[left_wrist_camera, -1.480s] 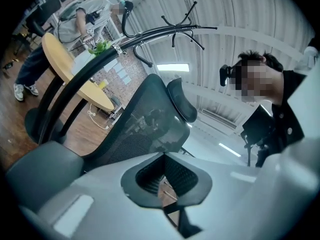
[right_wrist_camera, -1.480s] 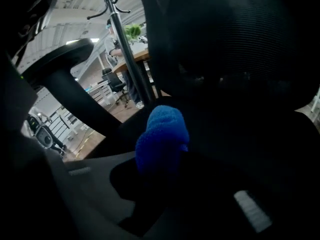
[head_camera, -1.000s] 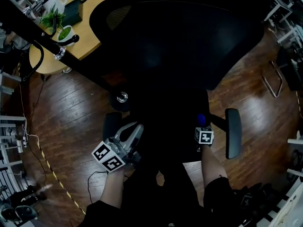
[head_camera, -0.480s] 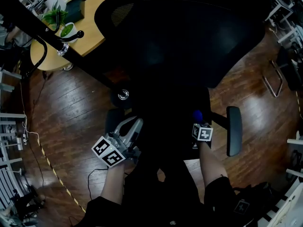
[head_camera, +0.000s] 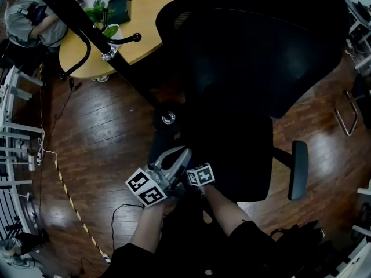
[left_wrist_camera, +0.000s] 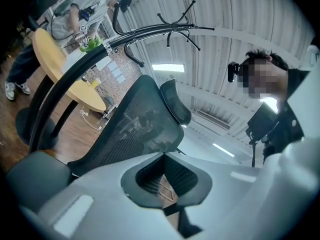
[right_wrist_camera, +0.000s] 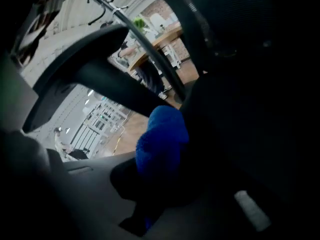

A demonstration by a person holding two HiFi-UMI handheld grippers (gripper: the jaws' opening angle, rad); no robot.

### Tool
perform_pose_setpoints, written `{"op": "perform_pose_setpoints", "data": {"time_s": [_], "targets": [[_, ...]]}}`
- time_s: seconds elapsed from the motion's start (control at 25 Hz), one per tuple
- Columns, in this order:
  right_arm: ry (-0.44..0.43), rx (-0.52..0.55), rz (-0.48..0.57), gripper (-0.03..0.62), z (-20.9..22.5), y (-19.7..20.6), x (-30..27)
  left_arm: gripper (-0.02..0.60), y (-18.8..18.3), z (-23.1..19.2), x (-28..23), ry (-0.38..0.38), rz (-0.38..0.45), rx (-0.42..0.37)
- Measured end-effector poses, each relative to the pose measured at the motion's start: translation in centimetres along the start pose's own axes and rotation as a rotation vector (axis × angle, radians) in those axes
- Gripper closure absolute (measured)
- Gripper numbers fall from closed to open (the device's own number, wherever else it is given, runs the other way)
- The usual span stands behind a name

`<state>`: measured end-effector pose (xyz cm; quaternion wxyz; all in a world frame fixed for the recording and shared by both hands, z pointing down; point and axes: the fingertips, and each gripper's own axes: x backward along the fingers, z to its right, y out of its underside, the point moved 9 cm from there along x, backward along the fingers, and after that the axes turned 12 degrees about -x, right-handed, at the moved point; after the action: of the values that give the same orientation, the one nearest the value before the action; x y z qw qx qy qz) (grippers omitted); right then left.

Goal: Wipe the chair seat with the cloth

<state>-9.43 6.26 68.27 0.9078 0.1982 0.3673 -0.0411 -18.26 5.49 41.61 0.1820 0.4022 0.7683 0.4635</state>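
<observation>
The black office chair fills the head view, its seat (head_camera: 240,155) below the wide backrest (head_camera: 261,57). My right gripper (head_camera: 197,168), its marker cube nearest me, sits at the seat's front left corner. In the right gripper view it (right_wrist_camera: 160,176) is shut on the blue cloth (right_wrist_camera: 162,136), which presses against the dark seat (right_wrist_camera: 250,124). The cloth is hidden in the head view. My left gripper (head_camera: 177,158) hovers just left of the right one, beside the seat edge. Its jaws (left_wrist_camera: 165,155) meet with nothing between them, pointing up at the mesh backrest (left_wrist_camera: 135,129).
A black coat-rack pole (head_camera: 87,28) slants to its base (head_camera: 168,118) left of the chair. A round wooden table (head_camera: 145,16) with a plant (head_camera: 103,13) stands beyond. The right armrest (head_camera: 299,169) juts out. A person (head_camera: 35,22) stands at top left. A cable (head_camera: 116,213) lies on the floor.
My right gripper has swept left across the seat front, from near the right armrest to beside the left gripper. The left gripper has stayed about where it was. The head view has shifted.
</observation>
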Motion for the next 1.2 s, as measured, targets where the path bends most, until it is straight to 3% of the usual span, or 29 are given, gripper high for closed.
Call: {"op": "perform_pose_setpoints", "data": {"time_s": [0.28,0.44,0.84,1.0,1.2], "targets": [[0.103,0.011,0.031,0.559,2.9,1.0,1.0,0.591,-0.5,-0.6,1.1,-0.014,0.011,-0.006],[0.212,-0.015,0.083,0.559,8.4,0.9,6.7,0.591,-0.3,-0.3,0.6,0.002,0.01,-0.007],[0.538,-0.236,0.238,0.559,20.2,4.5,23.5,0.591,0.6,1.3,-3.7,0.113,-0.05,-0.004],[0.559,-0.242,0.252,0.559,23.7,5.9,25.3,0.591,1.3,2.6,-5.2,0.14,-0.073,-0.003],[0.536,-0.241,0.264,0.559,24.2,6.4,25.6,0.591,1.7,3.7,-5.8,0.15,-0.086,0.004]]}}
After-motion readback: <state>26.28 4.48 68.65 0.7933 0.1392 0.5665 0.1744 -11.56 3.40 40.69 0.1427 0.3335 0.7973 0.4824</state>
